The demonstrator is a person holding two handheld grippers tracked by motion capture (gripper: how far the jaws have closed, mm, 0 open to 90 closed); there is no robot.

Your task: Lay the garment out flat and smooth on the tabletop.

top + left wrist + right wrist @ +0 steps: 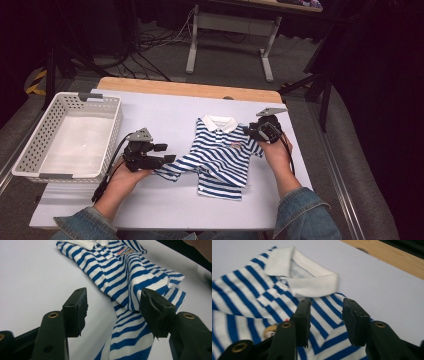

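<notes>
A blue-and-white striped polo shirt (pixel 222 155) with a white collar (pixel 312 282) lies partly folded on the white table cover (pixel 165 205). My left gripper (pixel 166 153) hovers at the shirt's left sleeve end. In the left gripper view its jaws stand well apart (pixel 112 312), and the striped cloth (pixel 130 272) runs between them close to the right jaw, with no pad pressing on it. My right gripper (pixel 248 132) is at the shirt's right shoulder, just below the collar. In the right gripper view its jaws (pixel 325 320) are parted over the striped fabric (pixel 249 290) without gripping it.
A white perforated basket (pixel 35 142) stands at the table's left side. The table's wooden edge (pixel 190 90) runs along the far side. Beyond it, a metal table frame (pixel 227 45) and cables lie on the floor.
</notes>
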